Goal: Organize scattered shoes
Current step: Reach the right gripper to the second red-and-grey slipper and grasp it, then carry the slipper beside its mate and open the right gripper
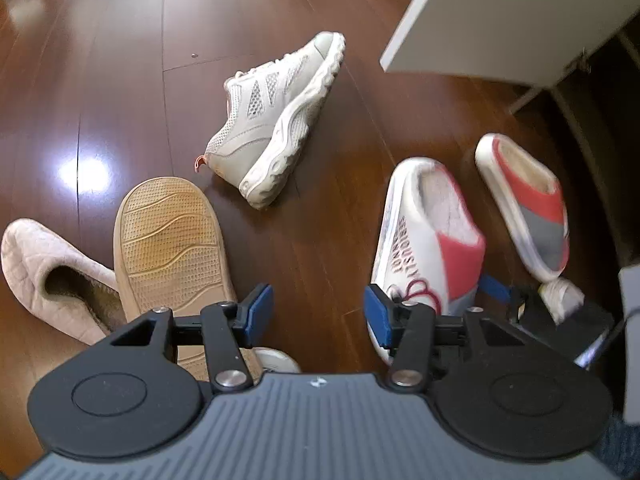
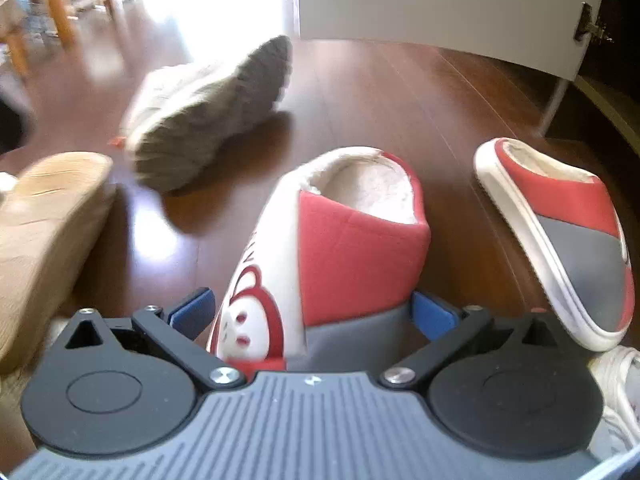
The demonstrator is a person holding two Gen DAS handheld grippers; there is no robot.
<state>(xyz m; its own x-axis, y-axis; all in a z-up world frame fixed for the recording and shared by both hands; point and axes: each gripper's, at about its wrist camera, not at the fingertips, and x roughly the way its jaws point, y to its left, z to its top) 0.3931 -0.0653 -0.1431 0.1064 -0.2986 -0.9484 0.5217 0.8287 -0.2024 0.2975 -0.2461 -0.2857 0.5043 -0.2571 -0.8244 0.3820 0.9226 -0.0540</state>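
Note:
My left gripper [image 1: 319, 314] is open above the bare wooden floor, with nothing between its blue pads. To its left lie a tan slipper [image 1: 168, 240], sole up, and a pink quilted slipper [image 1: 44, 272]. A white sneaker [image 1: 276, 120] lies farther ahead. My right gripper [image 2: 312, 314] is shut on a red-and-white slipper [image 2: 360, 240], which is tilted on its side with the printed sole facing left. The same slipper [image 1: 424, 240] shows at the right of the left wrist view. Its mate [image 2: 572, 240] lies just to the right on the floor.
A white cabinet door [image 2: 440, 0] hangs open ahead on the right, above a dark opening. Wooden chair legs [image 2: 60, 8] stand far left. Part of another white shoe [image 2: 616, 392] lies by the right gripper. The sneaker [image 2: 208, 112] is blurred here.

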